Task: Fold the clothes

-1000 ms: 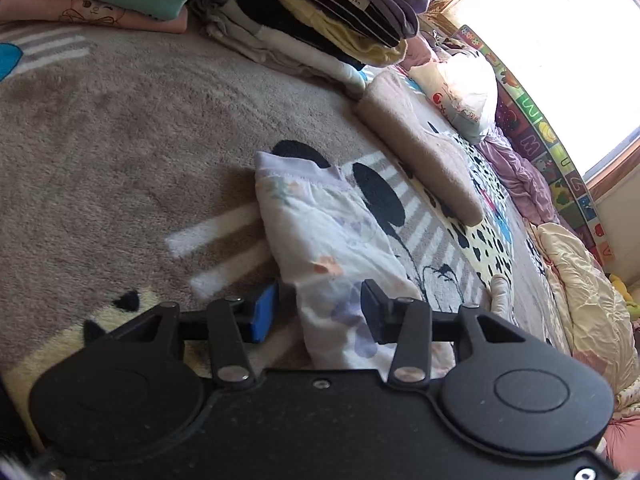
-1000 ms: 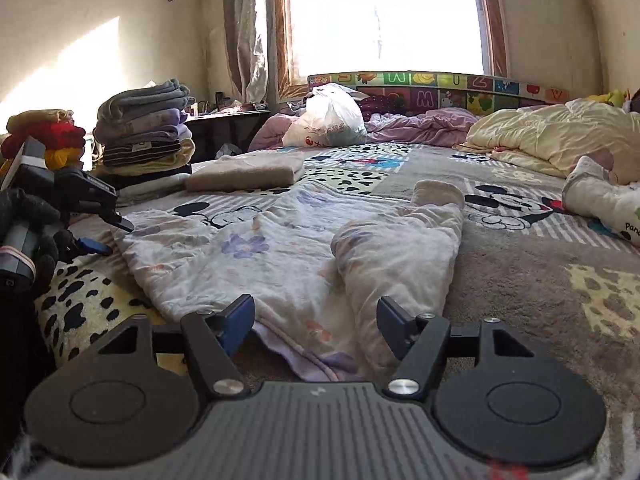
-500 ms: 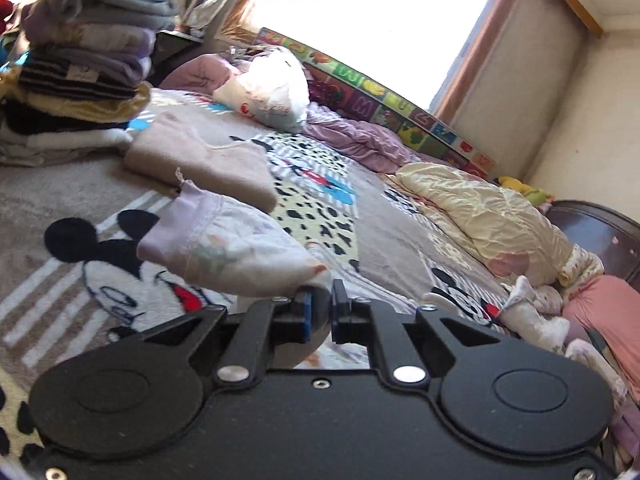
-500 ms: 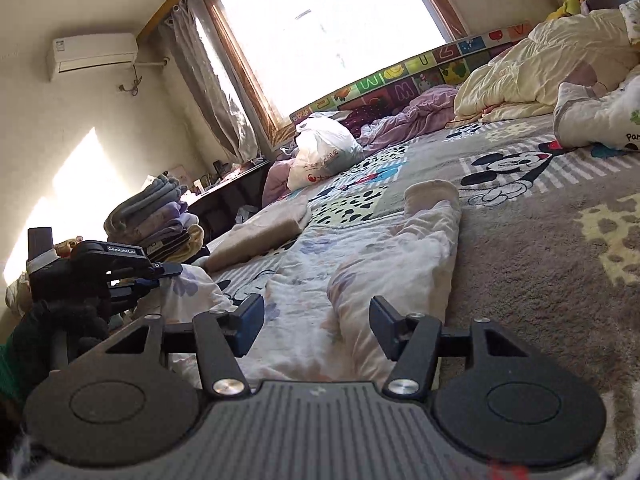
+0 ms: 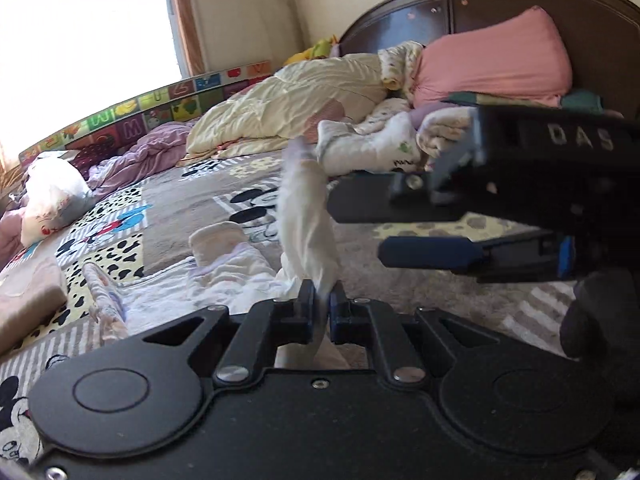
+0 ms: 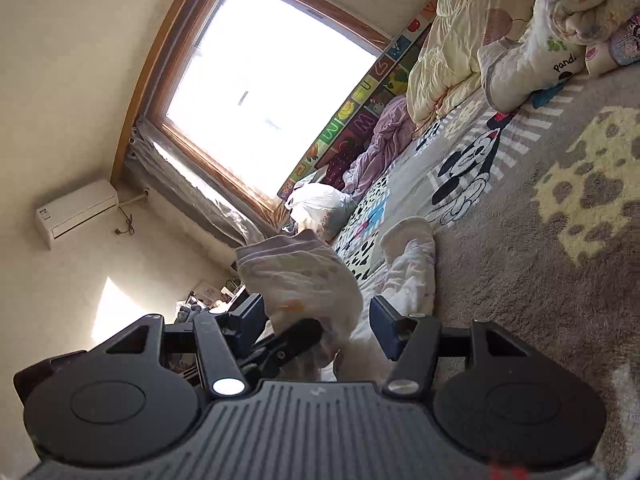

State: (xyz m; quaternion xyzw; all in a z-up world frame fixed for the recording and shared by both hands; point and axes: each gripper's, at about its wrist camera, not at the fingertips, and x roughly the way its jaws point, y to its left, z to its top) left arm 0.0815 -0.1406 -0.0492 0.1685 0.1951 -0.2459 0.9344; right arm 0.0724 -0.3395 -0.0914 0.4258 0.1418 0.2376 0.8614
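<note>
- The left gripper has its two fingers pinched nearly together on a fold of one pale printed garment, which rises from the jaws as a lifted strip.
- The rest of that garment lies crumpled on the bed blanket, a grey plush cover printed with cartoon mice and spotted patches.
- The right gripper stands with its two blue-padded fingers wide apart, the raised cloth hanging between them; nothing is clamped.
- In the left wrist view the right gripper shows from the side, at the right and just beyond the lifted strip, its fingers spread one above the other.
- In the right wrist view one black finger of the left gripper pokes up under the raised cloth.
- One folded beige item lies at the left edge of the blanket.
- One white plastic bag sits near the window side of the bed.
- One cream quilt and one pink pillow lie at the dark headboard.
- One small white garment with a printed word rests beside the quilt.
- One purple heap of cloth lies along the alphabet-tile border; whether it is a sheet or clothing is hard to tell.
- One window and one wall air conditioner show in the right wrist view.
</note>
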